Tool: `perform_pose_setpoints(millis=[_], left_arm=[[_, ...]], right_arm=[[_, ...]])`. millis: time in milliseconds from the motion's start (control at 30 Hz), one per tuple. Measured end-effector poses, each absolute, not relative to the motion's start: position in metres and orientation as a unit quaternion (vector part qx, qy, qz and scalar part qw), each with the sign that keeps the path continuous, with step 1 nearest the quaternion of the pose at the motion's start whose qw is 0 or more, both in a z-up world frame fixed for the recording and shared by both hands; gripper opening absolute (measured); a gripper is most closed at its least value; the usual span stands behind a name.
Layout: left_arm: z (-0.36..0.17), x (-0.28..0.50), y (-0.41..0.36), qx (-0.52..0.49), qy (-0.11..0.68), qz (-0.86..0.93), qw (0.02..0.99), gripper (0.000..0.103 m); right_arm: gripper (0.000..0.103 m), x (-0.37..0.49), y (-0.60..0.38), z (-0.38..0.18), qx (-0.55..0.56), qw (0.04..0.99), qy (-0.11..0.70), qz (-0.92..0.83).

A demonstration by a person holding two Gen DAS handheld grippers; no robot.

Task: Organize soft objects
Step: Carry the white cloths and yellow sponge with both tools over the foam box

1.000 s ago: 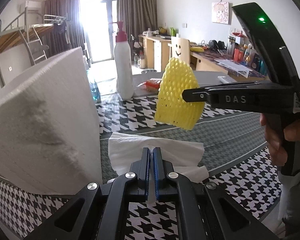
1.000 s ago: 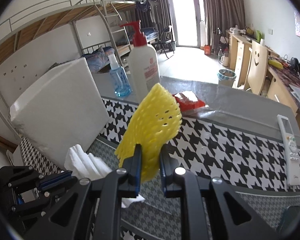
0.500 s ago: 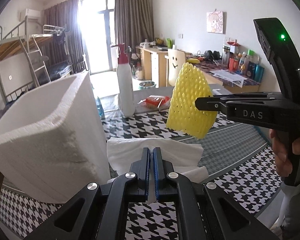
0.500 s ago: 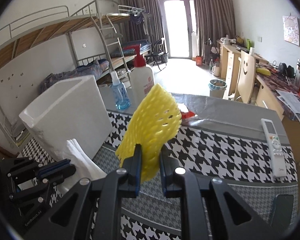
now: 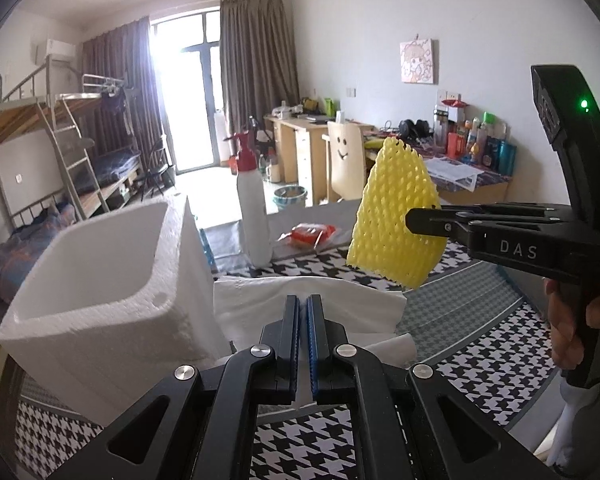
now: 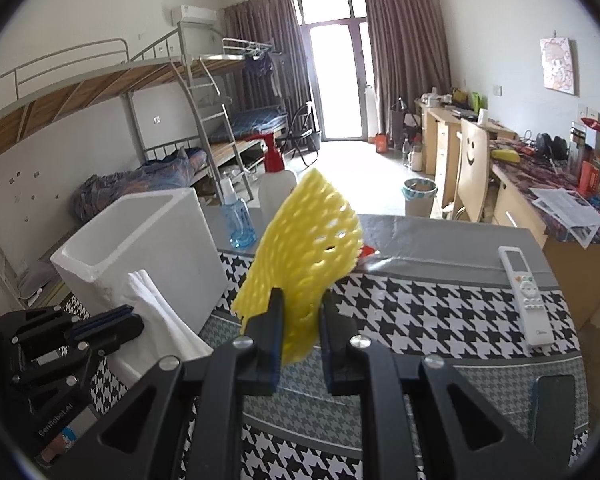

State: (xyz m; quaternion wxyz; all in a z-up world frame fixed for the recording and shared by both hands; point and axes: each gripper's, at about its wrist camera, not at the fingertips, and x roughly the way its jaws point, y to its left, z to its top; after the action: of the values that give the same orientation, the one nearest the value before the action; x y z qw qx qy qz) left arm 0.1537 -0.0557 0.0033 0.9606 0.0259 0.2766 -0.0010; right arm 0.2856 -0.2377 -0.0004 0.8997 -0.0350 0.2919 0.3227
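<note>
Left gripper (image 5: 303,308) clenched on a white paper towel (image 5: 308,300), held above the checked tablecloth (image 5: 480,364) just beside the white foam box (image 5: 100,280); right gripper (image 6: 300,308) grasping a yellow foam net (image 6: 312,240), lifted clear of the table, to the right of the towel; pump bottle (image 5: 254,208) and blue bottle (image 6: 238,220) standing behind the box; remote (image 6: 526,296) lying near the table's right edge.

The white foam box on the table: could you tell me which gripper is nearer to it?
Left. The left gripper, holding a white tissue, is right beside the foam box; the right gripper holds yellow foam netting farther away.
</note>
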Motion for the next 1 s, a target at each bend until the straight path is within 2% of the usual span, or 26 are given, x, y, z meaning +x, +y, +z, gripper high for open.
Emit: perform_pose_setpoints(millis=[1000], left_arm=[[0.059,0.137,-0.027,0.024,0.191,0.009,0.981,0.004]], right_arm=[[0.019,0.253,-0.237,0.038,-0.018,0.920,0.225,0.320]])
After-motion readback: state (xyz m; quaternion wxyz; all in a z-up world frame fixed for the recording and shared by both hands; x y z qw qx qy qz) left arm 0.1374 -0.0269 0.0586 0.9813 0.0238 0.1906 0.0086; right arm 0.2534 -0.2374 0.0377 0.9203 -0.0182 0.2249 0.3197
